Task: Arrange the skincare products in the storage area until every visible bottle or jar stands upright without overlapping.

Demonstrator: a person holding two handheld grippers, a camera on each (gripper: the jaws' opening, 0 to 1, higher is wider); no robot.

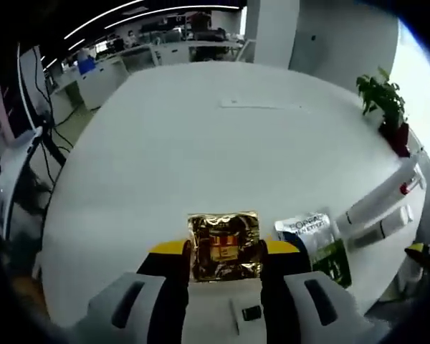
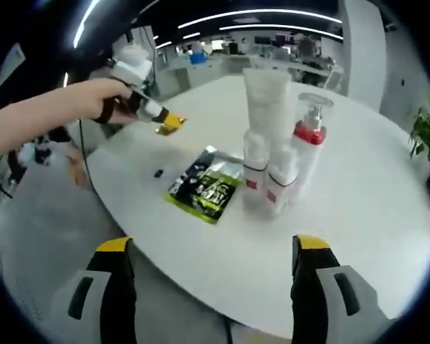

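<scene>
On the round white table (image 1: 201, 143) the left gripper (image 1: 226, 251) has its two yellow-tipped jaws pressed against the left and right edges of a gold foil sachet (image 1: 225, 246), pinching it just above the near rim of the tabletop. The left gripper view gives the sachet's crinkled face and a red and yellow label at its middle; just beside it, on the side toward the table's right edge, lies one green and silver sachet (image 1: 317, 242), flat and apart from the gold one, and beyond that two white tubes (image 1: 387, 208) appear lying along the rim, their far ends blurred. A potted plant (image 1: 385, 100) stands at the far right edge, and a small black object (image 1: 251, 312) sits on the table between the jaws. The right gripper view sees the same things from the opposite side: here the left gripper (image 2: 170, 122) shows at the far rim, held by a person's hand (image 2: 93, 100), with the gold sachet (image 2: 165, 129) a small glint at its tip. The green sachet (image 2: 206, 188) lies flat near the middle, and just beside it stand three upright containers close together: two white tubes (image 2: 261, 143) on their caps and one pump bottle (image 2: 309, 136) with a red collar, touching or nearly so. The right gripper (image 2: 211, 269) hangs off the table's near edge, jaws spread wide with nothing between them.
</scene>
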